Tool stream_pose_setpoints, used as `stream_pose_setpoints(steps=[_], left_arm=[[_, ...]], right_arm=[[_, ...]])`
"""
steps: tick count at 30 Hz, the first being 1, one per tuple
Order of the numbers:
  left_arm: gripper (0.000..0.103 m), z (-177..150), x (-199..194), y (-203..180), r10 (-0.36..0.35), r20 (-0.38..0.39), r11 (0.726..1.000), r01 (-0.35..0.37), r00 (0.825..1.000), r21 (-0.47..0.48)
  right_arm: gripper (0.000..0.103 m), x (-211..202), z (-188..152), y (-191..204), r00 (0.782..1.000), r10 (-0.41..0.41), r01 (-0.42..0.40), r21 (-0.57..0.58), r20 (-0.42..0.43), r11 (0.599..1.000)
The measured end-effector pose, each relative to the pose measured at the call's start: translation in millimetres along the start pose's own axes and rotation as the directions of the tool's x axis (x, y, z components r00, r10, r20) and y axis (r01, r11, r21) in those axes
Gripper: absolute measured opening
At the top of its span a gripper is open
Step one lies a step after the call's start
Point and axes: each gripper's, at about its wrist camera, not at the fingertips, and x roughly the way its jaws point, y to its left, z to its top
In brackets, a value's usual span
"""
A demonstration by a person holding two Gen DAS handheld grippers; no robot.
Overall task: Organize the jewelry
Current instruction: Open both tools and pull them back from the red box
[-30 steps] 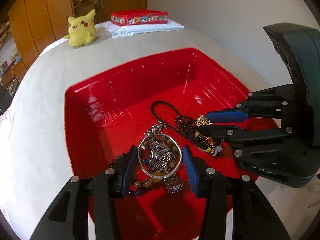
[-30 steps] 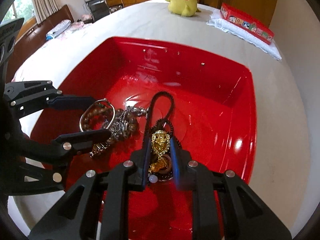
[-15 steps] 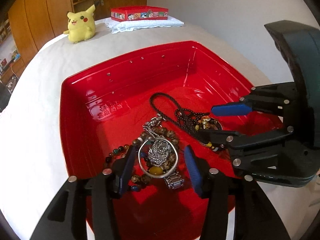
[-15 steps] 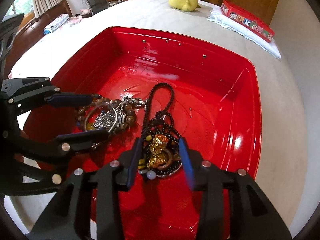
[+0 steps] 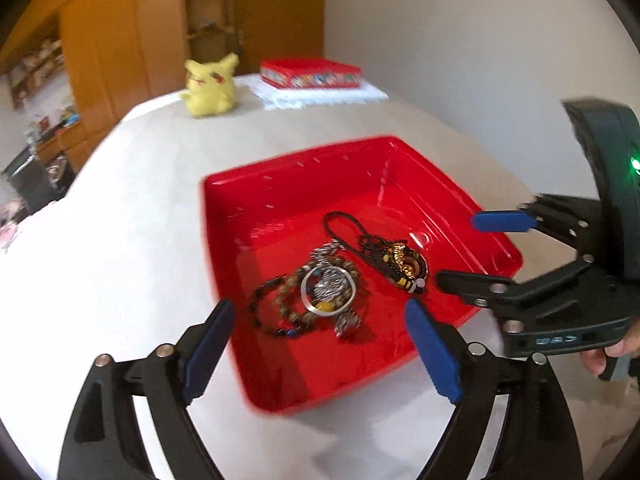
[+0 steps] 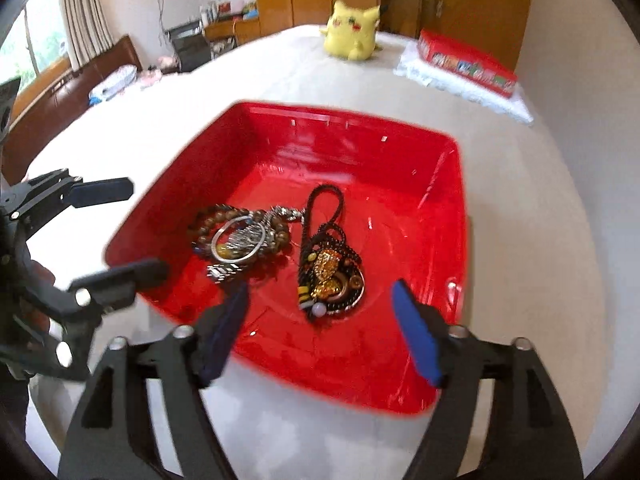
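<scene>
**Jewelry in red tray, both grippers clear**

Jewelry sits in 2 heaps on floor of red tray [image 6: 420, 392], on white tabletop [image 5: 120, 280]. Left heap [image 6: 240, 240]: bead bracelets, silver bangle, metal chain, all tangled. Right heap [image 6: 332, 276]: black cord necklace w/ gold pendant, just beside left heap, maybe touching at chain end – can't tell.

Left gripper [image 5: 320, 340] & right gripper [image 6: 320, 320]: jaws wide and opening, nothing between pads, both hanging over tray's near edge.

Handling, as a guess: light, limp, slippery; chains & cords likely to snag and drag neighbours. Bangle stiff, best pinched across rim. Necklace best taken at pendant or bunched cord, not loose loop.

Left view only: fingers of a hand [image 5: 604, 354] on right gripper's handle, green light on its body. Right view only: window, curtain, dark furniture at left. Both views: yellow plush toy [image 6: 352, 30], red box [image 6: 468, 62] on white cloth at far end.
</scene>
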Motion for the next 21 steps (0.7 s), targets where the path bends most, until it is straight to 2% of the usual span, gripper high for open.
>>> stream_pose_setpoints(steps=[1,2,5,7,10,13,17,21], left_arm=[[0.091,-4.1,-10.2,3.4,0.014,0.017,1.0,-0.014,1.0,-0.026],[0.093,-7.1,-16.3,5.6,0.021,0.025,0.999,-0.02,0.999,-0.043],[0.094,-20.6,-40.5,8.8,0.045,0.052,0.996,-0.041,0.998,-0.082],[0.096,-29.3,-54.2,6.8,0.092,0.058,0.992,-0.086,0.994,-0.097],[0.099,-41.8,-74.6,-1.0,0.155,0.062,0.983,-0.148,0.986,-0.108],[0.099,-50.1,-91.4,-8.9,0.221,0.071,0.971,-0.212,0.973,-0.111],[0.099,-55.1,-100.7,-21.2,0.245,0.027,0.966,-0.241,0.969,-0.094],[0.099,-60.5,-122.7,-23.9,0.174,0.053,0.977,-0.166,0.983,-0.137]], right_arm=[[0.09,-12.2,-4.6,1.6,0.999,-0.008,0.007,0.011,0.032,1.0],[0.092,-22.4,-8.3,1.9,0.998,-0.018,0.017,0.025,0.06,1.0],[0.096,-49.6,-21.1,4.0,0.993,-0.033,0.025,0.068,0.112,0.997],[0.099,-64.0,-28.7,3.3,0.99,-0.045,0.031,0.103,0.137,0.994],[0.1,-86.9,-47.3,11.6,0.983,-0.094,0.069,0.158,0.157,0.985],[0.1,-101.3,-63.5,22.1,0.974,-0.183,0.152,0.213,0.131,0.965],[0.1,-107.7,-71.2,21.1,0.987,-0.151,0.126,0.287,0.064,0.95],[0.1,-115.7,-73.7,20.0,0.993,-0.117,0.101,0.31,0.034,0.946]])
